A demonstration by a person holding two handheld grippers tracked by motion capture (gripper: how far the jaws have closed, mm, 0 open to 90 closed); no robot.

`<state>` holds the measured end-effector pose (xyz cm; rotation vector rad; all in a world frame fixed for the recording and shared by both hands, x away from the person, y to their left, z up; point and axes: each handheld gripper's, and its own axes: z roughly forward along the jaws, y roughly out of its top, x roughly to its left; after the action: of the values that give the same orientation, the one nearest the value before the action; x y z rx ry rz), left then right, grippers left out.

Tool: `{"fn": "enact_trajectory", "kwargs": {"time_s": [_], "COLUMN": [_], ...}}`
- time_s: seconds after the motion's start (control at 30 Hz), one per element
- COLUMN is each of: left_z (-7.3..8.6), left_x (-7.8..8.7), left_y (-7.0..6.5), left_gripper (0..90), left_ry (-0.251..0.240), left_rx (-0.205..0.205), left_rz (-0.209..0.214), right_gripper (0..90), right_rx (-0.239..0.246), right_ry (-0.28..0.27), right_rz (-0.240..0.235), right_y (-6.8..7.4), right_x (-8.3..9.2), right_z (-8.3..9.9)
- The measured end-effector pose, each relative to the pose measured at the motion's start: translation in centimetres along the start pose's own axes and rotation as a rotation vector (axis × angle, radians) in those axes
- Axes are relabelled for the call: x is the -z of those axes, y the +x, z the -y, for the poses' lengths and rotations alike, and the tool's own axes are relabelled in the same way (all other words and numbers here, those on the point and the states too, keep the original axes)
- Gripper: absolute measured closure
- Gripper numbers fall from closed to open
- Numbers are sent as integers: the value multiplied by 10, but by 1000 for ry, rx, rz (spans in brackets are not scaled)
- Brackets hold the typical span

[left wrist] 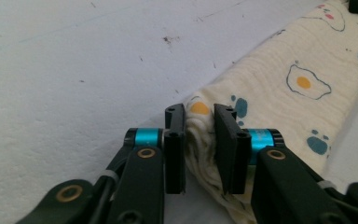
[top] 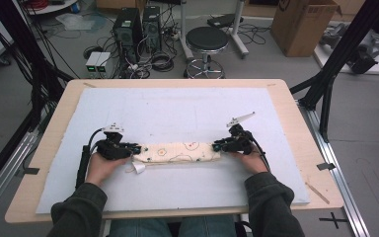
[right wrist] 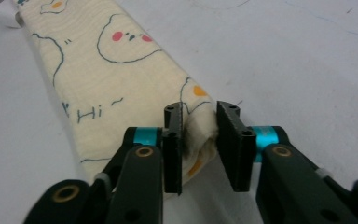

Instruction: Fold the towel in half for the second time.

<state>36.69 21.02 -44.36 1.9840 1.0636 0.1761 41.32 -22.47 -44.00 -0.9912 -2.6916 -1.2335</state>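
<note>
A cream cloth (top: pixel 177 152) printed with fried eggs and little faces lies folded into a long narrow strip across the white mat, in front of the person. My left gripper (top: pixel 133 148) pinches the strip's left end; in the left gripper view the cloth (left wrist: pixel 279 93) bunches up between the two pads of that gripper (left wrist: pixel 199 116). My right gripper (top: pixel 217 145) has the right end, where a corner of the cloth (right wrist: pixel 112 74) is squeezed between its pads (right wrist: pixel 199 116). A small white label (top: pixel 139 168) sticks out near the left end.
The white foam mat (top: pixel 177 108) covers most of the wooden table (top: pixel 296 123). A wooden stick (top: pixel 317 192) lies at the table's front right corner. Beyond the far edge stand a black stool (top: pixel 206 42), computer towers (top: pixel 128 29) and a cardboard box (top: pixel 301 24).
</note>
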Motion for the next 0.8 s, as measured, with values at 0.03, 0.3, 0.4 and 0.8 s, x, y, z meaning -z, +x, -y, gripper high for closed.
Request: {"fn": "enact_trajectory", "kwargs": {"time_s": [0.03, 0.3, 0.4, 0.8], "left_z": [0, -3, -4, -21], "left_x": [1, 6, 6, 5], "left_y": [0, -3, -1, 8], "left_gripper": [769, 799, 801, 802], "left_ry": [5, -50, -65, -91], "left_rx": [-7, -5, -2, 10], "left_rz": [-3, -27, -36, -95], "right_gripper": [762, 789, 793, 797], "right_rx": [5, 25, 36, 33], "right_ry": [-2, -6, 2, -7], "right_rz": [1, 17, 26, 77], "right_y": [1, 5, 7, 1], "right_x": [0, 6, 8, 5], "right_z": [0, -2, -6, -26]}}
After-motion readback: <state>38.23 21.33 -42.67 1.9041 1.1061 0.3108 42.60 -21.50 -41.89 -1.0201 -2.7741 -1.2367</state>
